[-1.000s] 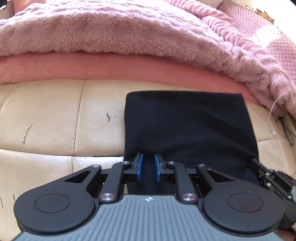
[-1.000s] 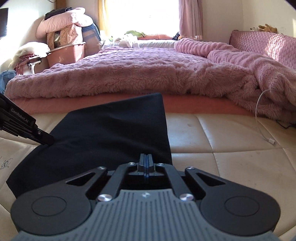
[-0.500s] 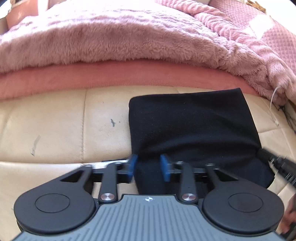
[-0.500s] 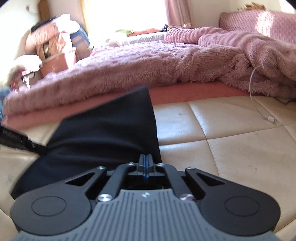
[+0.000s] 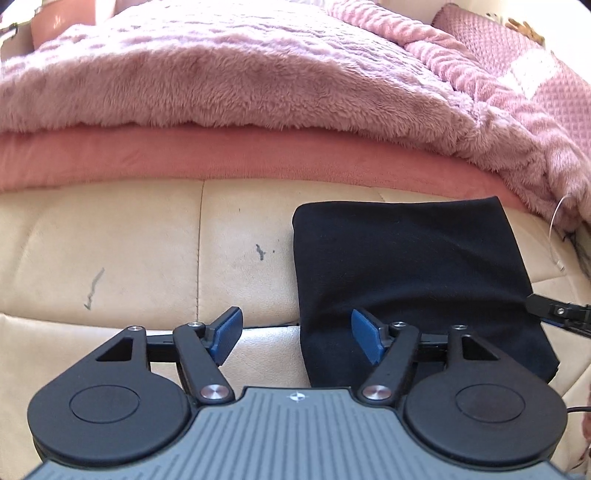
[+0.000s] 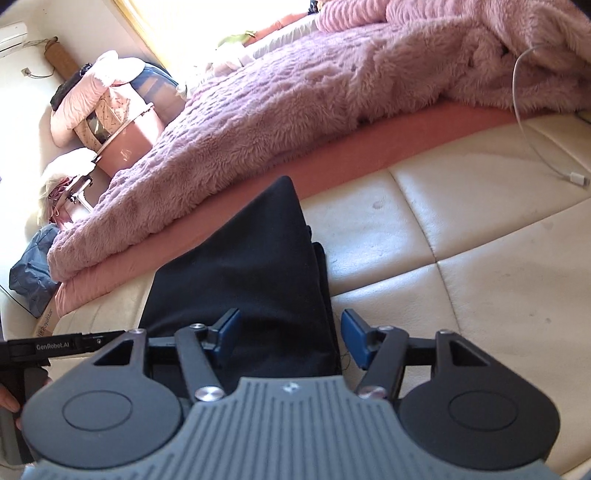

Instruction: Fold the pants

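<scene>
Both releasing: my left gripper (image 5: pixel 297 339) jaws are opening wide over the near left edge of the pants (image 5: pixel 410 273), pads clear of the cloth; my right gripper (image 6: pixel 288 338) is opening astride the near right edge. The pants lie folded on the cream cushion (image 5: pixel 122 258), just beside the pink blanket (image 5: pixel 221 81). I should back both straight off without snagging a layer, so the fold stays square.

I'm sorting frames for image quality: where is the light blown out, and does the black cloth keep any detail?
Right wrist view: the window is blown out to white and the scene tilts; the folded black pants show faint layered edges. Left wrist view: even light, the fisheye bows the cream cushion's seams, and the pants are almost uniformly black.
</scene>
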`<state>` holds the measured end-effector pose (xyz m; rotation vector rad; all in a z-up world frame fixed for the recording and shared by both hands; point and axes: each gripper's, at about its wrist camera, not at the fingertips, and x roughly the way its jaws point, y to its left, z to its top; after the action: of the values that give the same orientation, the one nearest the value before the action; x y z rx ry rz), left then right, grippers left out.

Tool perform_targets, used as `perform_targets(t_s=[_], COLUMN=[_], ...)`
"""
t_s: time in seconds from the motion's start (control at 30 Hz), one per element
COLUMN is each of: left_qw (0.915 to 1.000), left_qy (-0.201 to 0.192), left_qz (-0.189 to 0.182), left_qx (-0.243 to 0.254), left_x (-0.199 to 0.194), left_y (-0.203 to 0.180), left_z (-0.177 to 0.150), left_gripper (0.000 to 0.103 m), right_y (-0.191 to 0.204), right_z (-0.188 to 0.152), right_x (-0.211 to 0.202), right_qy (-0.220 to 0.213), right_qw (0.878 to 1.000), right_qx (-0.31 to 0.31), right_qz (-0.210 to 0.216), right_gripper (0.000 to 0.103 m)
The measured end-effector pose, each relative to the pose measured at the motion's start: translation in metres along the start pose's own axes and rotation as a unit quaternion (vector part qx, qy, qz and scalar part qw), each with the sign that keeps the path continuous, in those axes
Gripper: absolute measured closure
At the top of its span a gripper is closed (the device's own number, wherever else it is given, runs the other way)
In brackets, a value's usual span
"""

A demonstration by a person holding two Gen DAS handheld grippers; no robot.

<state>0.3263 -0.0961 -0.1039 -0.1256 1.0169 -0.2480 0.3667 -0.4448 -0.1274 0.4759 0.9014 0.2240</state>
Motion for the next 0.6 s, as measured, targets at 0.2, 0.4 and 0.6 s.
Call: perform_targets(t_s=[0.2,0.4,0.6], left_qw=[0.9933,0.9798,0.9781], left_qy=[0.019,-0.002,0.002], left_qz=[-0.073,-0.138,-0.155], left_qx=[-0.087,-0.144,-0.138], left_x=[0.023,0.035,0.038], left_y=[0.029,0.048,0.037], left_z=[-0.001,-0.002,-0.005], left_gripper=[0.021,0.016,0.059], right_y=[-0.011,-0.020,-0.015], right_z=[0.008,0.010,0.009], right_x=[0.027,0.033,0.037], right_qy=[0.040,0.044,0.044], right_qw=[0.999,0.997,0.997], right_qx=[0.028,0.052,0.052], right_qz=[0.008,0.027,0.029], right_gripper=[0.052,0.052,0.064])
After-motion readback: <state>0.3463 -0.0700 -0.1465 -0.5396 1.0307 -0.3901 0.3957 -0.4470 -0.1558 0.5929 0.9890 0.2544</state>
